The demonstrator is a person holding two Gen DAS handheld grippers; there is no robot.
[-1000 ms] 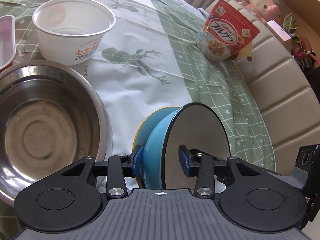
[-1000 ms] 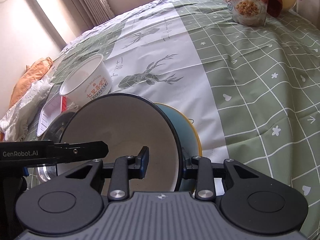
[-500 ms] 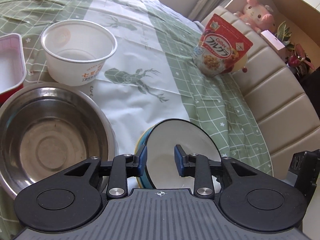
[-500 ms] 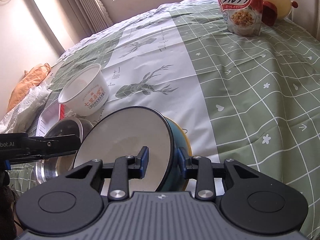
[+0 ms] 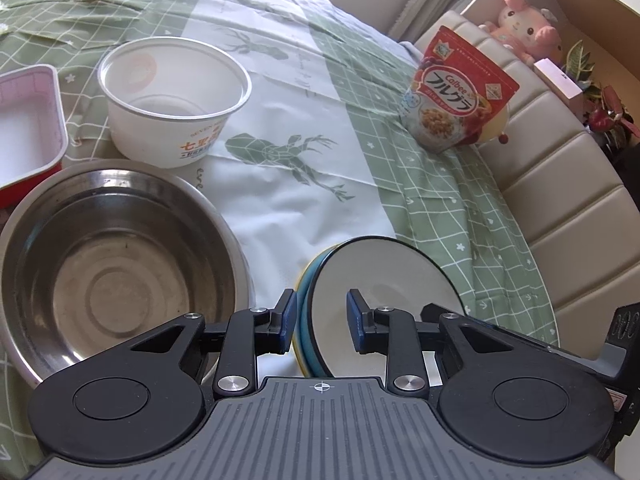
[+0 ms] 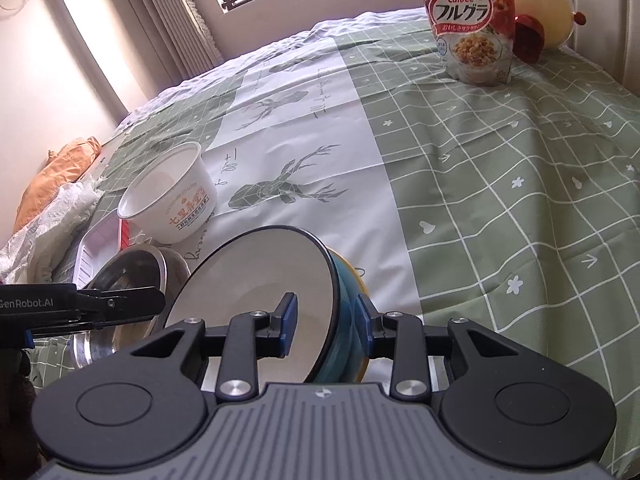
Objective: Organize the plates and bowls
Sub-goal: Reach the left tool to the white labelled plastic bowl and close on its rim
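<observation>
A blue bowl with a cream inside (image 5: 384, 280) (image 6: 256, 280) sits nested on a yellow-rimmed dish (image 6: 352, 264) on the cloth. My left gripper (image 5: 320, 318) straddles the stack's left rim, pads a little apart from it. My right gripper (image 6: 326, 324) straddles the right rim, blue pads on either side of the wall. A large steel bowl (image 5: 112, 264) (image 6: 128, 280) lies to the left. A white paper bowl (image 5: 172, 96) (image 6: 168, 196) stands behind it.
A red-and-white tray (image 5: 28, 128) lies at far left. A red cereal bag (image 5: 456, 92) (image 6: 472, 20) stands far right by a padded headboard (image 5: 560, 200). The green-and-white cloth (image 6: 500, 180) covers the surface. A plush pig (image 5: 524, 28) sits in a box.
Both grippers have lifted and pulled back. The blue bowl has tipped from near upright down onto the yellow-rimmed dish. The left jaws have opened slightly.
</observation>
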